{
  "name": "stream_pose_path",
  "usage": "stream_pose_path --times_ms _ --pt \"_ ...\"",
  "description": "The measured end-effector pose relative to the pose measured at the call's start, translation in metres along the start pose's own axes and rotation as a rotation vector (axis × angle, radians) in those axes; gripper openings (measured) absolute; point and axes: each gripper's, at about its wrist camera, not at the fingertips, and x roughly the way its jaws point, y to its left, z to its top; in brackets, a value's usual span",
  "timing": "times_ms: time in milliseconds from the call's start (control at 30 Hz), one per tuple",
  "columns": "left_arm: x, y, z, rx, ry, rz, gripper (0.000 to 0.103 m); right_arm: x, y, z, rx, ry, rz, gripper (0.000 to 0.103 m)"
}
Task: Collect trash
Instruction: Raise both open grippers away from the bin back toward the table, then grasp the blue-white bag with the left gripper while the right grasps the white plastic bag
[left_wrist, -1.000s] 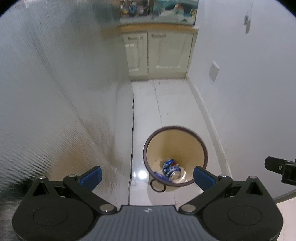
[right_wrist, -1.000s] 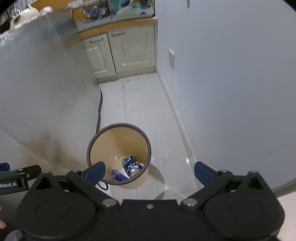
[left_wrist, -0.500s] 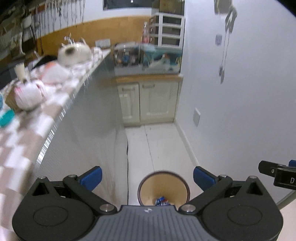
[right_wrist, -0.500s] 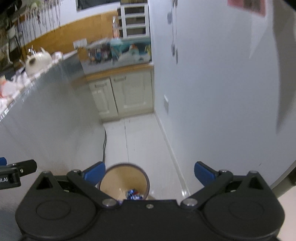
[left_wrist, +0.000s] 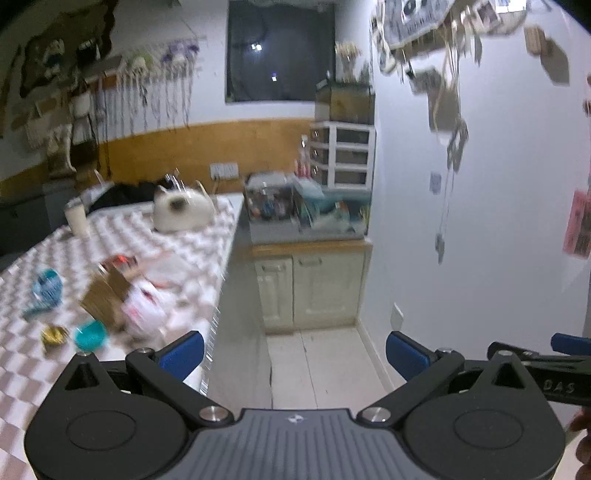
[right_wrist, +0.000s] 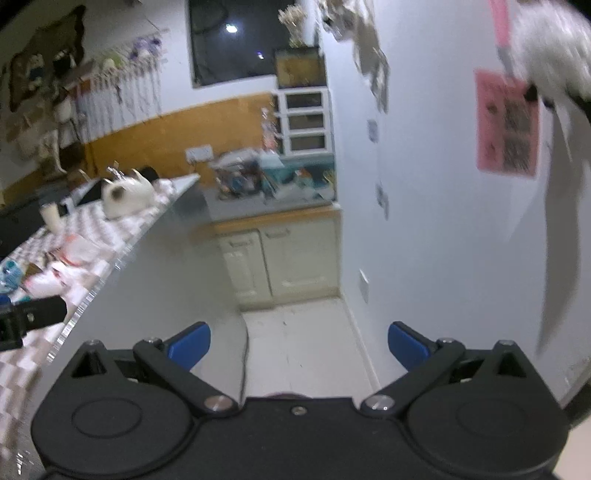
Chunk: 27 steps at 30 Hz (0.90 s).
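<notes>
Both views level, toward cabinet (left_wrist: 310, 288)

Both views are motion-blurred. On the checkered counter (left_wrist: 192, 258), the clutter is smeared: a brown box (left_wrist: 105, 295), a white bag (left_wrist: 142, 310), a teal lid (left_wrist: 89, 334) and a gold object (left_wrist: 54, 335) whose kind cannot be told. Labels are unreadable.

The white teapot (left_wrist: 183, 210) is soft-edged in the left view.

Wall hangings (left_wrist: 448, 92) on the right wall streak into grey shapes. The pink poster (right_wrist: 506, 127) has illegible print.

The right gripper (left_wrist: 546, 369) is cut off by the left view's right edge; its jaws stay out of sight there.

The crate contents (right_wrist: 255, 177) on the cabinet are too blurred to identify.
</notes>
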Motion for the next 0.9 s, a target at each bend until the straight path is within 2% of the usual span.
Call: stream_pose_path --times_ms 233,533,900 --pt "-0.022 0.041 0.025 0.005 -0.056 0.058 0.103 -0.008 0.037 0.027 -0.032 -0.067 0.047 0.103" --pt "-0.035 0.122 0.053 0.013 -0.076 0.135 0.103 -0.003 0.095 0.057 -0.057 -0.107 0.121 0.103" --pt "-0.016 0.238 0.081 0.031 -0.038 0.212 0.103 0.031 0.170 0.080 -0.032 -0.071 0.252 0.103"
